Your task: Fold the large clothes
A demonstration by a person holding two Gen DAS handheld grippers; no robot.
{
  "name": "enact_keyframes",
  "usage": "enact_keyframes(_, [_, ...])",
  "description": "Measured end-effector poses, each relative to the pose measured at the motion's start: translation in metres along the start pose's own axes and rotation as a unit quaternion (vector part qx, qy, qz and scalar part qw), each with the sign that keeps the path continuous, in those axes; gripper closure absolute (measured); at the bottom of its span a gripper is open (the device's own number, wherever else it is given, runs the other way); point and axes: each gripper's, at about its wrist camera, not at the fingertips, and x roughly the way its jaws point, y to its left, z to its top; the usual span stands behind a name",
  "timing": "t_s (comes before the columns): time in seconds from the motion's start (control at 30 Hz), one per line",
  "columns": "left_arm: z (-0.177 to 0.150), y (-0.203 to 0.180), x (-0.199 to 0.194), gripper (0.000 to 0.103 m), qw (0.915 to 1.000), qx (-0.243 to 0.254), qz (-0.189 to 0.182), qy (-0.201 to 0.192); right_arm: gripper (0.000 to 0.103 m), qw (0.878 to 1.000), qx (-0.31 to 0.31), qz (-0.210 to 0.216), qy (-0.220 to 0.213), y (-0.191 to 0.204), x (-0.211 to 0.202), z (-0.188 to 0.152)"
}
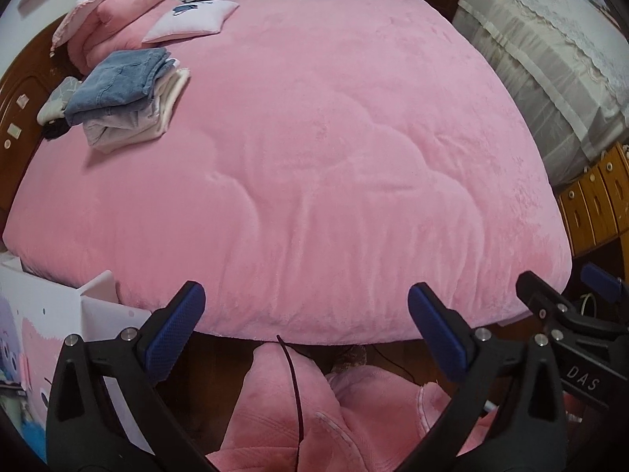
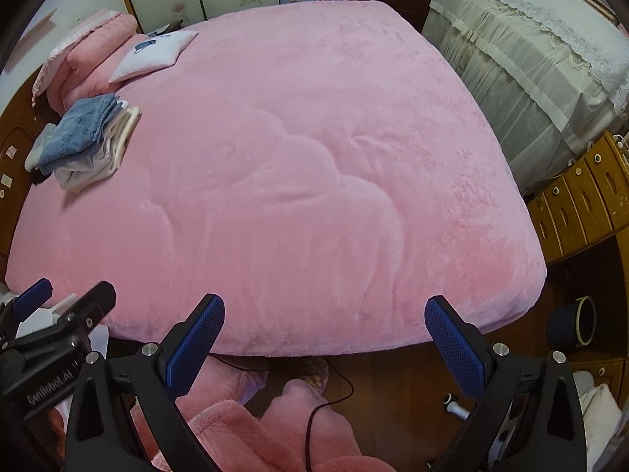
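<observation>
A pink plush bed cover [image 1: 314, 149] fills both views [image 2: 298, 165]. A stack of folded clothes with blue jeans on top [image 1: 122, 94] lies at its far left; it also shows in the right wrist view [image 2: 86, 141]. My left gripper [image 1: 306, 314] is open and empty, held off the near edge of the bed. My right gripper [image 2: 324, 326] is open and empty at the same edge, to the right of the left one. Below both grippers is pink fleece clothing [image 1: 314, 413], worn by the person [image 2: 275, 424].
Folded pink bedding [image 1: 114, 19] and a small white pillow [image 1: 192, 19] lie at the far left corner. A lace-covered piece of furniture [image 2: 530, 47] and wooden drawers [image 2: 578, 204] stand to the right. A dark cable [image 2: 330, 397] runs across the wooden floor. A white box [image 1: 47, 314] stands at left.
</observation>
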Motion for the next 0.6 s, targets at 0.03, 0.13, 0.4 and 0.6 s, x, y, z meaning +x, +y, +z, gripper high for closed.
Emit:
enact_keyframes(0.03, [0.0, 0.0, 0.0, 0.001, 1.0, 0.002, 0.003, -0.001, 0.0, 1.0, -0.002, 0.0, 0.001, 0.001, 0.002, 0.001])
enact_keyframes(0.13, [0.001, 0.001, 0.002, 0.001, 1.0, -0.002, 0.004, 0.0, 0.0, 1.0, -0.01, -0.002, 0.003, 0.0, 0.009, 0.007])
enact_keyframes(0.4, [0.005, 0.001, 0.007, 0.001, 1.0, 0.002, -0.001, 0.006, 0.0, 1.0, -0.012, -0.014, 0.015, 0.007, 0.019, 0.013])
enact_keyframes(0.6, [0.004, 0.003, 0.009, 0.001, 0.9999, -0.001, -0.003, 0.012, 0.0, 0.999, -0.017, -0.02, 0.025, 0.011, 0.027, 0.013])
